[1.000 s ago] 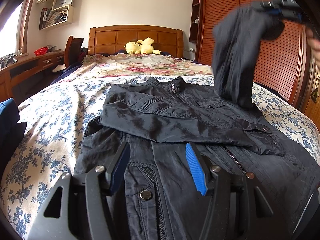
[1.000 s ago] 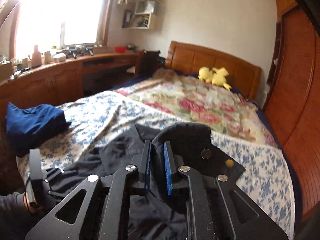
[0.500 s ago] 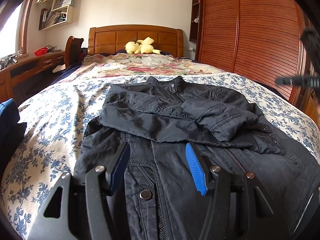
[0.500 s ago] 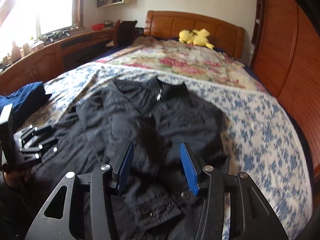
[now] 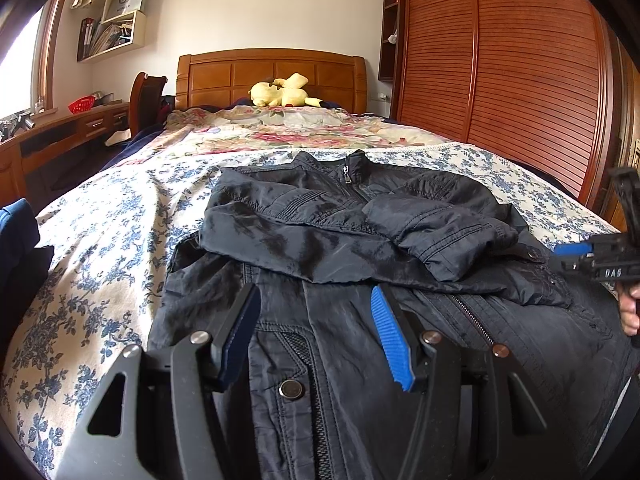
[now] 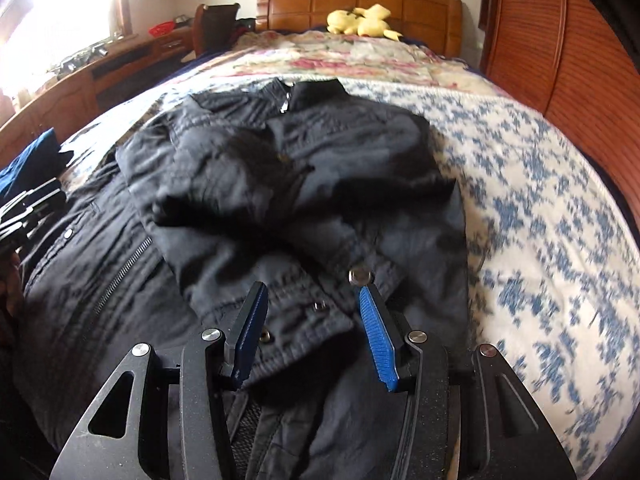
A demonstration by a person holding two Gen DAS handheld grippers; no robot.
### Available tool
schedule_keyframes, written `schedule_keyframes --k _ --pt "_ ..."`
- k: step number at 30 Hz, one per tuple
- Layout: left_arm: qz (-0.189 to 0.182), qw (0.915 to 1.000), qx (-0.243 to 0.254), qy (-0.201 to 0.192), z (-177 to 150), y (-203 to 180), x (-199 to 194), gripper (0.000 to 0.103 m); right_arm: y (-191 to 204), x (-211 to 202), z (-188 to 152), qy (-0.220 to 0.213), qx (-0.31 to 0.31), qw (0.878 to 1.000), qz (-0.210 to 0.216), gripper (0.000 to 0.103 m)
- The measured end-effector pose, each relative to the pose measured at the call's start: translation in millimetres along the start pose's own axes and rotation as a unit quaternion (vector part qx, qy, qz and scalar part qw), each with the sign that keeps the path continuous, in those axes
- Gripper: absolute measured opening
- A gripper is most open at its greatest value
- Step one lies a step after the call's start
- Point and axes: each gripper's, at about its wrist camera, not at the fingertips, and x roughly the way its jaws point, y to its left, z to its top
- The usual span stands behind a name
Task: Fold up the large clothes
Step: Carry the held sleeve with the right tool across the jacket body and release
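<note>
A black jacket [image 5: 320,240] lies front up on the bed, collar toward the headboard, zipper running down the middle. Both sleeves are folded across the chest; the right sleeve [image 5: 440,228] lies crumpled on top with its cuff [image 6: 304,312] toward me. My left gripper [image 5: 314,300] hovers open over the jacket's lower front near a snap button, pinching nothing. My right gripper [image 6: 312,292] stands open just above the cuff, and nothing is pressed between its pads. It also shows at the right edge of the left wrist view, right gripper [image 5: 592,256], held by a hand.
A blue-flowered bedspread [image 5: 100,260] covers the bed around the jacket. A yellow plush toy [image 5: 284,94] sits by the wooden headboard [image 5: 272,68]. Slatted wardrobe doors [image 5: 520,80] stand on the right, a desk [image 5: 60,128] on the left. Dark blue cloth [image 5: 16,240] lies at the bed's left edge.
The right gripper held the sleeve up, opened and let it drop across the chest, then came down toward the cuff. The left gripper has not moved.
</note>
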Motion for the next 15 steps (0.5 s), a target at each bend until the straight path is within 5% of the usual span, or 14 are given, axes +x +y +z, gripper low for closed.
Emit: schedule_keyframes --k 15 --pt "0.021 0.9981 0.055 0.017 14.5 -26.7 -3.6 0.057 -2.3 23.8 -21.1 -0.001 0.015 1.0 0.014 0.049"
